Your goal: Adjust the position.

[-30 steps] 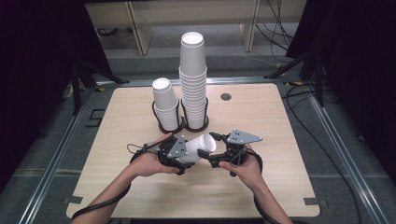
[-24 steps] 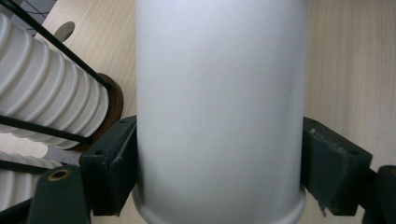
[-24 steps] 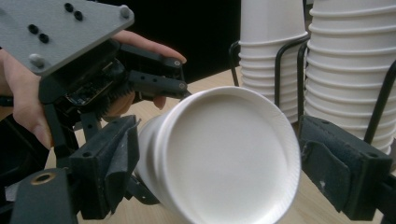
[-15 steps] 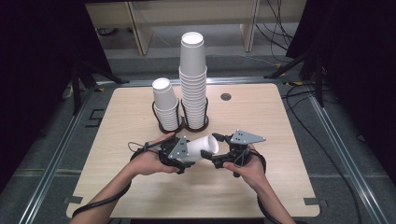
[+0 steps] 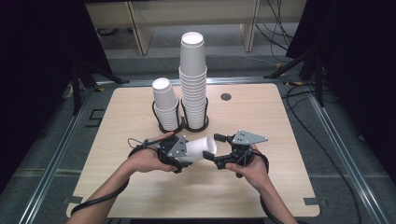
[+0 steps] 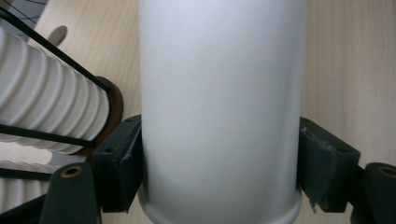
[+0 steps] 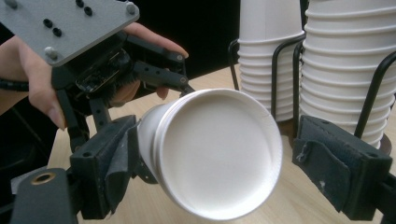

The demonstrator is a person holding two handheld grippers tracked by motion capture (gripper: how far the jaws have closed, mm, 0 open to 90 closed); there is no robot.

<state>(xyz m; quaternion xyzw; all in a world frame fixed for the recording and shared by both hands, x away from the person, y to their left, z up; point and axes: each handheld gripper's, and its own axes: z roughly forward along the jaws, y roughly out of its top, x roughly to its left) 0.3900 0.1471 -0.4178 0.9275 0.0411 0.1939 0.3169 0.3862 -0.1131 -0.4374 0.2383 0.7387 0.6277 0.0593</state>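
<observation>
While my left gripper (image 5: 187,151) covers the cup's (image 5: 198,149) closed end in the high view, its own view shows the jaws clamped on the cup's wall, having just closed in on it; the cup's far end is cut off at the top of that view. The cup lies sideways above the table (image 5: 140,196), between my two grippers, its mouth toward my right gripper (image 5: 224,150). How many cups are nested in it I cannot tell, though the right gripper view shows a second rim just behind the first.

Behind, two wire holders stand side by side: the left one (image 5: 167,126) holds a short stack (image 5: 164,100), the right one (image 5: 196,123) a tall stack (image 5: 193,74).

My right gripper's jaws stand apart on either side of the cup's mouth (image 7: 219,154); the left pad is close to the rim, but whether it touches I cannot make out. A dark round hole (image 5: 226,97) sits in the table beyond.
</observation>
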